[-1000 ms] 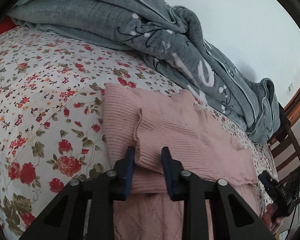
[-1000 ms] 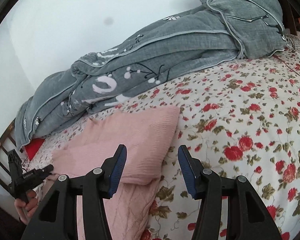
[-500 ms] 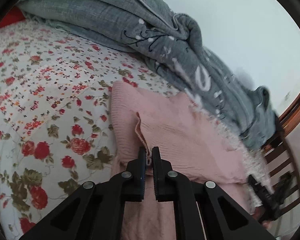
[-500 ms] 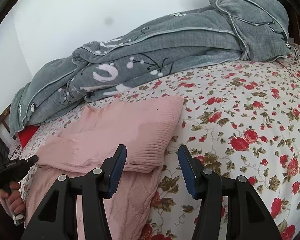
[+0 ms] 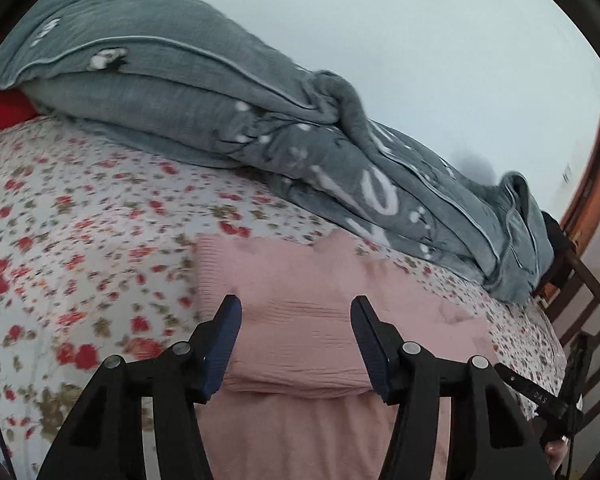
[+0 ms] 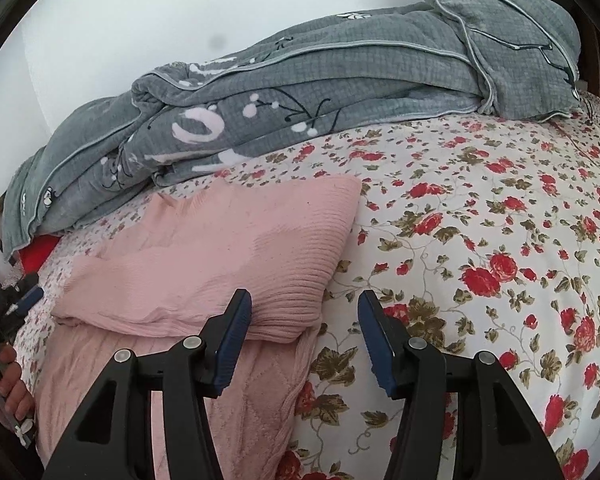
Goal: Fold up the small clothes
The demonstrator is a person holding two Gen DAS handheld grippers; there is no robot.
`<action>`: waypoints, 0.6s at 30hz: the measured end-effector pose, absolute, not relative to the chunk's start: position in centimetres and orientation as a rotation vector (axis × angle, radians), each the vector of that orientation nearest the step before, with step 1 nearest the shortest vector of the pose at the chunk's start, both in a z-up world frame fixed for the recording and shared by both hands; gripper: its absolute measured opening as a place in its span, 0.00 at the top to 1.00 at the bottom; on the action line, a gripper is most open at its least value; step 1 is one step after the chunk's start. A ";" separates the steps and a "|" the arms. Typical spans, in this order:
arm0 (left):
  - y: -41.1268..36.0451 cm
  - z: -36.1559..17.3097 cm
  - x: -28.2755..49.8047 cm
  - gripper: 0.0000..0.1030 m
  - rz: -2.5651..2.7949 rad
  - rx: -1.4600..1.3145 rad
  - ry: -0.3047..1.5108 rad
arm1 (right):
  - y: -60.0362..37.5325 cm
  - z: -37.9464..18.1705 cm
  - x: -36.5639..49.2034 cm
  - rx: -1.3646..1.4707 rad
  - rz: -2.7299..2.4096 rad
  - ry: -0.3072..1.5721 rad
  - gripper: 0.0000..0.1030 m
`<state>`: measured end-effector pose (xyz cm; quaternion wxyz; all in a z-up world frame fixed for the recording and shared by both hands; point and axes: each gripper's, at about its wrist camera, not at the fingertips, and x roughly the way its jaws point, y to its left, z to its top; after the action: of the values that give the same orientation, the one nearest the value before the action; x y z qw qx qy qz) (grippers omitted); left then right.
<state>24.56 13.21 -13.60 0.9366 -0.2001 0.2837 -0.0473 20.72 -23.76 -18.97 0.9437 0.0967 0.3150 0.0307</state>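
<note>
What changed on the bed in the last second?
The left gripper pinched the folded sleeve of the pink sweater, then its jaws have just been opening, letting go and lifting away. The right gripper stayed open; the grey quilt did not move.

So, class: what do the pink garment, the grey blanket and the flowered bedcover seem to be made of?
Pink garment: knitted yarn, matte, probably wool or acrylic; fine ribs show on the folded part.
Grey blanket: thick plush or quilted fabric with a small grid texture and pale piped edges.
Flowered bedcover: smooth printed woven cloth, likely cotton.
</note>
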 end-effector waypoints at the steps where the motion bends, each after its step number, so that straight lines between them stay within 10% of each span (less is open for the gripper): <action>1: 12.7 -13.8 25.0 0.47 -0.105 -0.397 0.595 | -23.6 -19.0 20.7 0.192 0.059 0.643 0.45; 18: 9.6 -17.0 27.6 0.44 -0.098 -0.262 0.786 | -23.1 -19.1 20.8 0.153 0.041 0.661 0.41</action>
<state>27.56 9.60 -16.99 0.9143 -0.1273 0.3817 -0.0474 20.78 -23.08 -19.13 0.9429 0.0750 0.3239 0.0203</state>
